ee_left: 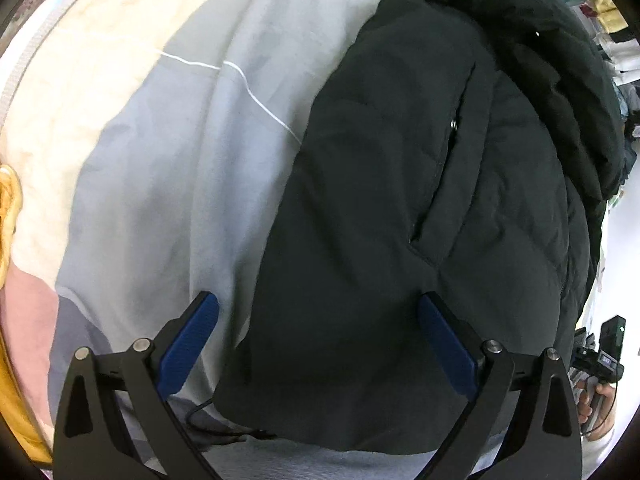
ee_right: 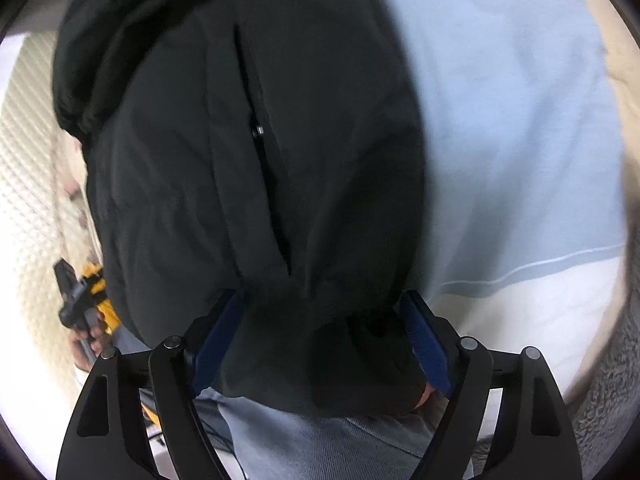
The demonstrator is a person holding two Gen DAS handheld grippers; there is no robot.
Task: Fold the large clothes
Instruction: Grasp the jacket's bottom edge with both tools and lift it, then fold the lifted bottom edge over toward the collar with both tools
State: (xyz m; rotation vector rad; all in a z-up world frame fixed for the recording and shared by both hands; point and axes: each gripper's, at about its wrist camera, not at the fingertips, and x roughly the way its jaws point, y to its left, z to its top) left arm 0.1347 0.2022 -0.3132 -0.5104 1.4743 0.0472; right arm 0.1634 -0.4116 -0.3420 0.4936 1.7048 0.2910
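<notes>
A large black padded jacket (ee_left: 420, 208) lies on a bed sheet (ee_left: 168, 168) with pale blue, cream and pink patches. Its pocket slit (ee_left: 452, 152) with a metal snap faces up. My left gripper (ee_left: 318, 312) is open just above the jacket's near hem, its blue pads wide apart with the jacket's left edge between them. In the right wrist view the same jacket (ee_right: 260, 152) fills the middle. My right gripper (ee_right: 320, 312) is open, with a bunched fold of the jacket's hem lying between its blue pads.
The bed sheet (ee_right: 512, 128) extends to the right of the jacket in the right wrist view, with a grey fleece blanket (ee_right: 608, 380) at the far right. The other gripper and a hand show at each view's edge (ee_right: 80, 304). A thin black cable (ee_left: 224, 428) lies near the hem.
</notes>
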